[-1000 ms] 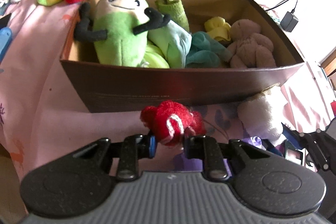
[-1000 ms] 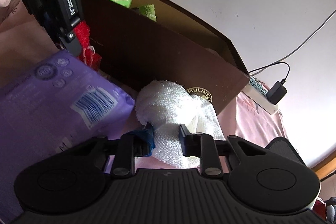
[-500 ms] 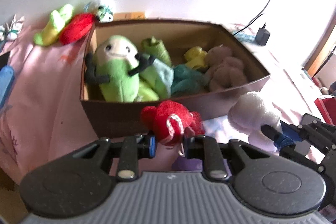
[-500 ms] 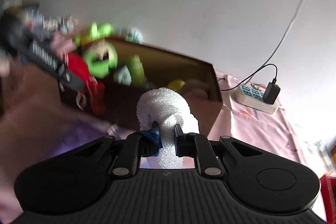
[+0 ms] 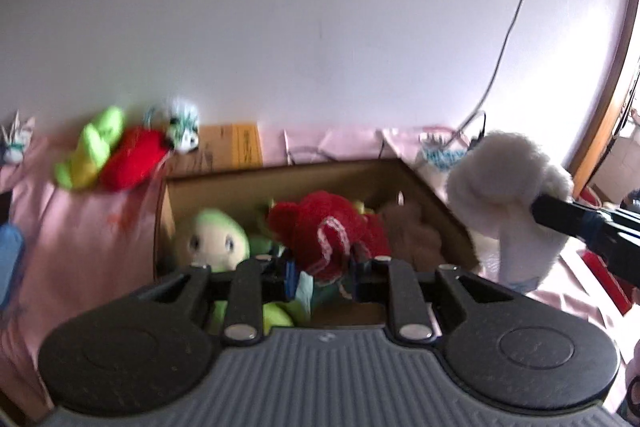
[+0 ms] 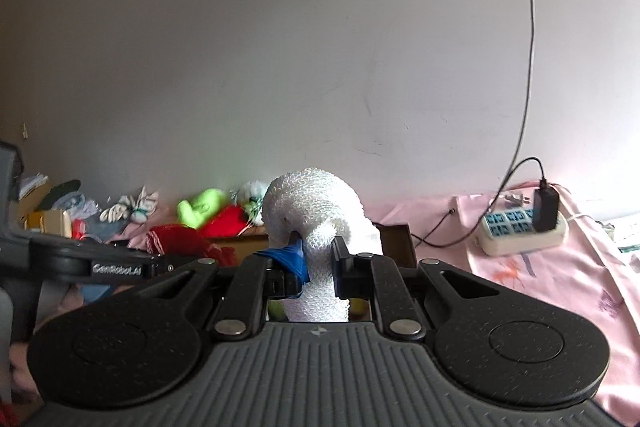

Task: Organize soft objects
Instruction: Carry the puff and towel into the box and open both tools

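Note:
My left gripper is shut on a red knitted soft toy with a white loop, held above the front of the brown cardboard box. The box holds a green and cream plush, a brown plush and other soft items. My right gripper is shut on a white fluffy soft thing, lifted over the box's right end; it also shows as the white fluffy thing in the left wrist view. The red toy appears at the left of the right wrist view.
Behind the box, a lime green plush, a red plush and a small white and teal toy lie on the pink cloth. A power strip with a plugged charger lies at the right, its cable running up the wall.
Both grippers have risen with their loads from the cloth in front of the box to above its rim. The right gripper has rolled level and the views now tilt up toward the wall.

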Action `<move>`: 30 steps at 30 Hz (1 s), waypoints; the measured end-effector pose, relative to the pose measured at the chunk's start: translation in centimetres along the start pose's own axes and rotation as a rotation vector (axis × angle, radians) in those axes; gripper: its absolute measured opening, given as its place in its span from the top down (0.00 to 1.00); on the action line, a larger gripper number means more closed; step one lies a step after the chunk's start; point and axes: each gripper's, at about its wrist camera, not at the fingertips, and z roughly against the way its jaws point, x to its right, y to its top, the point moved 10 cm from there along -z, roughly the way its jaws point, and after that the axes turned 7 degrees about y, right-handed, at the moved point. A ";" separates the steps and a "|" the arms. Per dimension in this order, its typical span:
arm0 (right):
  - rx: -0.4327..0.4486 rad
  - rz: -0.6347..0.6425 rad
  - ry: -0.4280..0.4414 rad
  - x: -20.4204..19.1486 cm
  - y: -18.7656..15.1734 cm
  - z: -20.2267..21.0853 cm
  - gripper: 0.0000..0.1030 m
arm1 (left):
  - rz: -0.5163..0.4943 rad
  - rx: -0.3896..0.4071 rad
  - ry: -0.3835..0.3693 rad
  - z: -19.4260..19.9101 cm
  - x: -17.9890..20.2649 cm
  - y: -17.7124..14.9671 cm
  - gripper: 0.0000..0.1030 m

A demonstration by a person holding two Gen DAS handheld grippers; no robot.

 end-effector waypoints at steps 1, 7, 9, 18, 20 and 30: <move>-0.007 -0.010 -0.002 0.4 0.0 -1.1 1.00 | 0.007 0.007 -0.010 -0.5 0.2 0.6 0.80; -0.064 -0.081 -0.053 2.5 -1.7 -6.2 1.00 | 0.027 -0.026 -0.042 -4.8 1.2 0.6 0.80; -0.084 -0.080 -0.062 2.9 -2.4 -7.6 1.00 | 0.048 -0.071 -0.049 -6.5 1.4 -0.5 0.80; -0.163 -0.049 -0.067 3.0 -5.0 -12.7 0.97 | 0.110 -0.226 -0.078 -11.8 1.4 -4.0 0.78; -0.190 -0.070 -0.053 3.2 -5.6 -13.3 0.95 | 0.115 -0.246 -0.071 -12.5 1.3 -4.3 0.73; -0.303 -0.262 0.047 3.6 -6.2 -13.1 0.93 | 0.107 -0.290 -0.095 -12.6 1.4 -5.7 0.44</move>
